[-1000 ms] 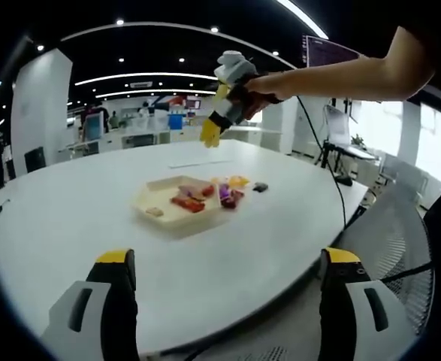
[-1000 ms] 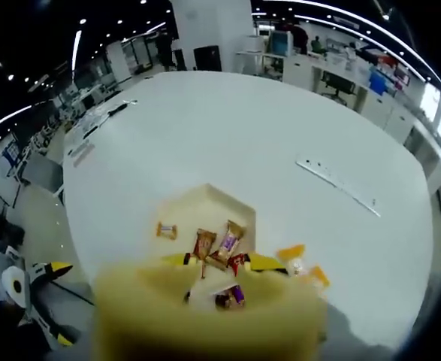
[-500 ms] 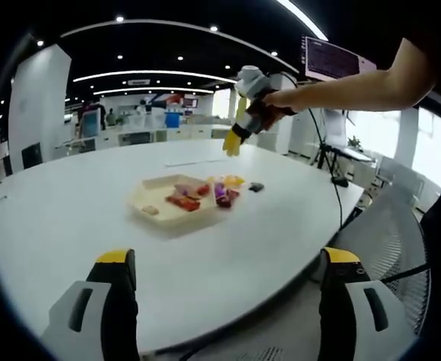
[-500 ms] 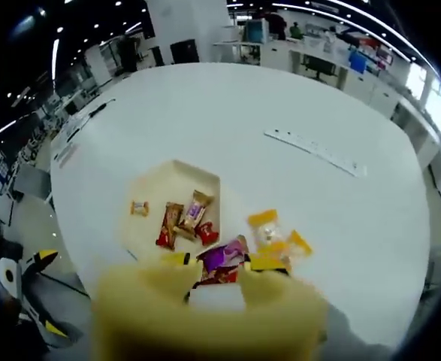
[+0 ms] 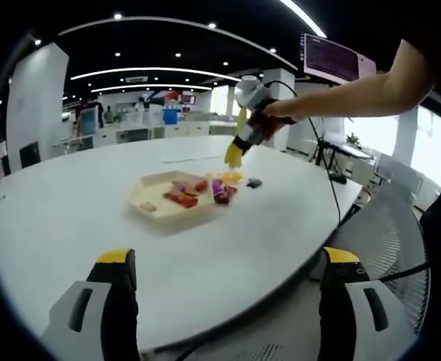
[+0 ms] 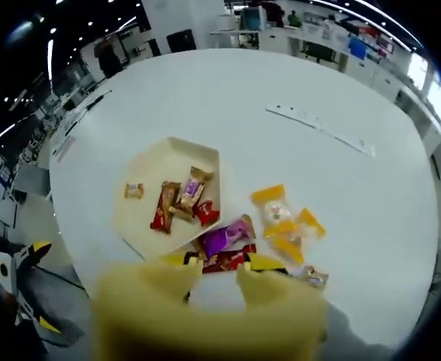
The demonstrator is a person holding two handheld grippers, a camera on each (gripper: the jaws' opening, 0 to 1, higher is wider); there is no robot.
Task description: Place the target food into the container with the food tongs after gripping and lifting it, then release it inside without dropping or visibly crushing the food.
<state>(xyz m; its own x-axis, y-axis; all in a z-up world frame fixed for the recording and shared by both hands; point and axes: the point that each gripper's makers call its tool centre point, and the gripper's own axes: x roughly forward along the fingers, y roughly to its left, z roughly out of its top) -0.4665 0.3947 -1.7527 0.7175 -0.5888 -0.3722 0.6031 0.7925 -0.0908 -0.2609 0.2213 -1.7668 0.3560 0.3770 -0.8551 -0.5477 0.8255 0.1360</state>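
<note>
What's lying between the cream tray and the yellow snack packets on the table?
In the right gripper view, a purple wrapper lies between the tray and yellow packets.

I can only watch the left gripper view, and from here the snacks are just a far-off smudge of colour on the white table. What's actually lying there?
Observer: The right gripper view looks down on a cream tray holding four wrapped snacks, one small orange one apart from the rest.
Operator: And the bits beside the tray?
Observer: A purple packet lies against the tray's edge, with a red one just beyond it.
Operator: Anything yellow?
Observer: Yes, a cluster of orange-yellow packets on the white table, apart from the tray.
Operator: Are the tongs holding anything?
Observer: The yellow tongs hang above the red packet with a gap between the tips, nothing in them.
</note>
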